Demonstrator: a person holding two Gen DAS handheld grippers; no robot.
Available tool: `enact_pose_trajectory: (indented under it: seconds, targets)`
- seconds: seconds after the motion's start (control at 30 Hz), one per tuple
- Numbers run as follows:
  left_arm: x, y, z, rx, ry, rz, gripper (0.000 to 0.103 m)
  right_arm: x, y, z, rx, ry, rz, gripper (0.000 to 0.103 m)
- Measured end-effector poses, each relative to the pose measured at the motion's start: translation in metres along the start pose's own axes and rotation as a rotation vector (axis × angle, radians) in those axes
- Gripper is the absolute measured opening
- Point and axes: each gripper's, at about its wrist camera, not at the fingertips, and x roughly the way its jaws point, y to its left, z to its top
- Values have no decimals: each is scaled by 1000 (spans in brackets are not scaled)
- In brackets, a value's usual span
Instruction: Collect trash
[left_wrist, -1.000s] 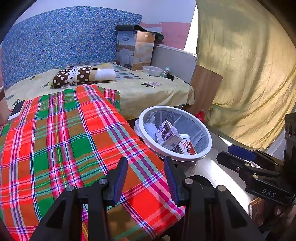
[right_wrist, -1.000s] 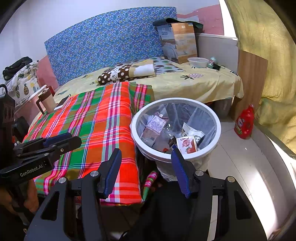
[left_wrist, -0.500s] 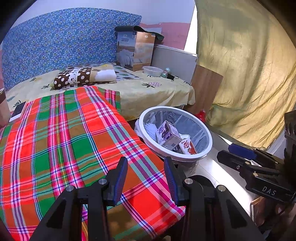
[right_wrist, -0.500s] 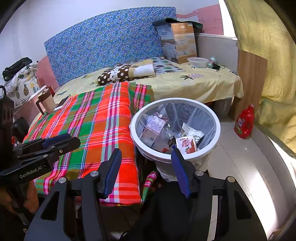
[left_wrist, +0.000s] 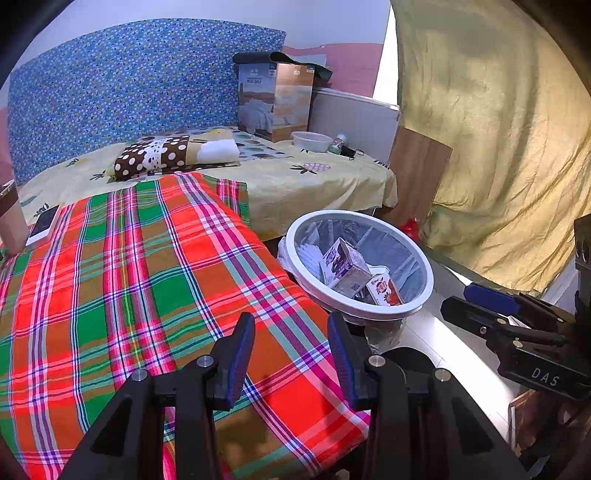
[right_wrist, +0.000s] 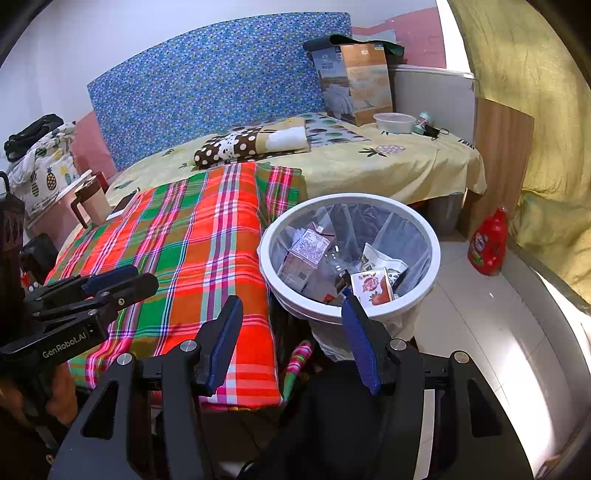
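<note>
A: Left wrist view, item 1?
B: Left claw, jaws parted, nothing between them, poised over the plaid blanket on the bed.

A: Item 2?
B: White-rimmed trash bin with a clear liner, on the floor just beside the bed's edge. Inside: 1 purple-and-white carton and 1 strawberry-printed packet. The right claw shows at the right edge; from this angle I cannot tell its gap.

A: Right wrist view?
B: Right claw, jaws apart and empty, pointed at the near rim of the trash bin. The carton, the strawberry packet and other wrappers lie in the bin. The left claw sits at the left, above the blanket.

A: Other stock?
B: 1 red detergent bottle on the floor, 1 clear tub on the bed, 1 lidded mug far left.

A: Step in hand?
B: By my reading, collection looks near done: trash sits in the bin and no loose scrap shows on the blanket. The next move calls for scanning for leftovers, or gripping the liner's edge.
</note>
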Motion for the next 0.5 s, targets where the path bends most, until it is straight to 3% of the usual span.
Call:
enact_pose_trajectory:
  seconds: [0.5]
  targets:
    - [4, 3, -3, -15, 10, 10, 40, 2, -2, -2, 3, 3, 1, 57]
